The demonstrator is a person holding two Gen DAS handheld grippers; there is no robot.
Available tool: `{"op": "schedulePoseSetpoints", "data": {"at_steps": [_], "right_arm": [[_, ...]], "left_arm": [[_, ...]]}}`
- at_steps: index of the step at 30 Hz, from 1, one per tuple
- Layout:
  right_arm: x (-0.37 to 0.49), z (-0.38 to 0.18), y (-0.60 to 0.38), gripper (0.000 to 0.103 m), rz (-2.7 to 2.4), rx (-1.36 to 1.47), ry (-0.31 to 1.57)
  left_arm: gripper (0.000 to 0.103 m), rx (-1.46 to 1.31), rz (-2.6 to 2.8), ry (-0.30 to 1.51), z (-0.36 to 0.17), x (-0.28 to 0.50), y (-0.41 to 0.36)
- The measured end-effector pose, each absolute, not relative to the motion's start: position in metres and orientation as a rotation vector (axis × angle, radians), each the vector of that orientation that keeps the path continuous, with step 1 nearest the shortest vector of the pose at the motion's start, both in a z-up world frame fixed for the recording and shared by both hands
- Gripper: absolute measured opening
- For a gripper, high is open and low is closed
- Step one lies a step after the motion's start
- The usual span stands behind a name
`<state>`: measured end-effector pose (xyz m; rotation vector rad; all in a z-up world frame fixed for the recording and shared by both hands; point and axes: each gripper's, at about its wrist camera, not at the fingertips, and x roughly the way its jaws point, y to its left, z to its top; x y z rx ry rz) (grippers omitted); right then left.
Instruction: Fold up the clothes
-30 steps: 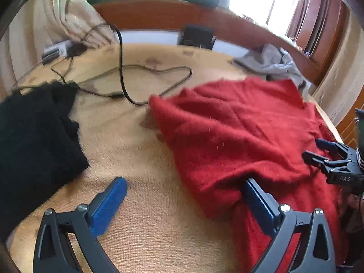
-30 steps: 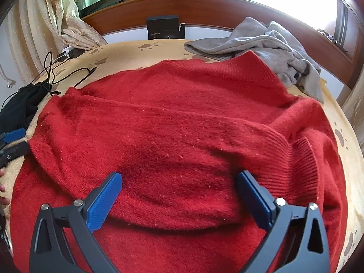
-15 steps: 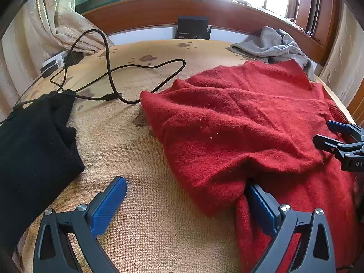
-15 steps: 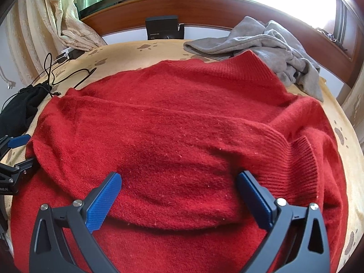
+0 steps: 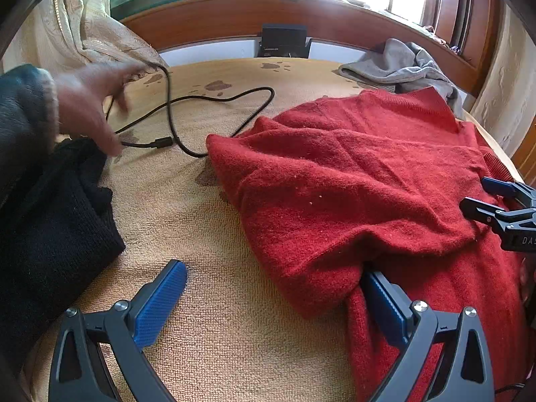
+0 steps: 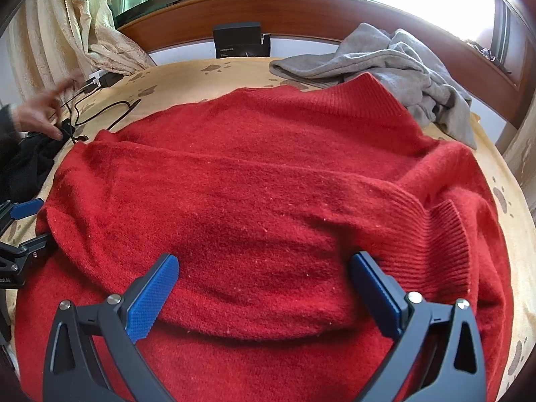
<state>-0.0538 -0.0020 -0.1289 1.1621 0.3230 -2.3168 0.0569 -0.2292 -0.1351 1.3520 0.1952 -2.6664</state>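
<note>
Sunlit bedroom, wooden headboard (image 6: 335, 10) behind: a red sweater (image 6: 268, 181) lies partly folded on the tan bed cover (image 5: 214, 221), with a grey garment (image 6: 385, 63) beyond it and a black garment (image 5: 47, 234) to its left. Both sets of tongs stand apart, holding nothing; the left tongs (image 5: 274, 305) sit at the sweater's left edge, the right tongs (image 6: 264, 294) over its near fold. A bare hand (image 5: 90, 100) reaches toward a black cable (image 5: 214, 98). Soft, thick and limp, the knit likely grips best at the ribbed hem (image 6: 445, 238) or a doubled edge.
</note>
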Motion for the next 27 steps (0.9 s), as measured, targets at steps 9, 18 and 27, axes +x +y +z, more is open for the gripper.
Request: {"op": "schedulePoseSetpoints", "data": {"at_steps": [9,18,27], "right_arm": [[-0.0538,-0.1288,-0.0033,0.102,-2.321,1.165,0.333],[-0.0533,-0.1294,-0.0021,0.102,-2.322,1.164,0.335],[-0.0539,-0.1293,-0.0032,0.102,-2.322,1.165,0.338]], "left_arm": [[0.103,1.353,-2.666,0.195,-0.1349,0.0571,-0.2291],[0.103,1.353,-2.667,0.195,-0.1344,0.0572,-0.2295],[0.103,1.351,-2.667,0.195,-0.1342,0.0574,-0.2283]]}}
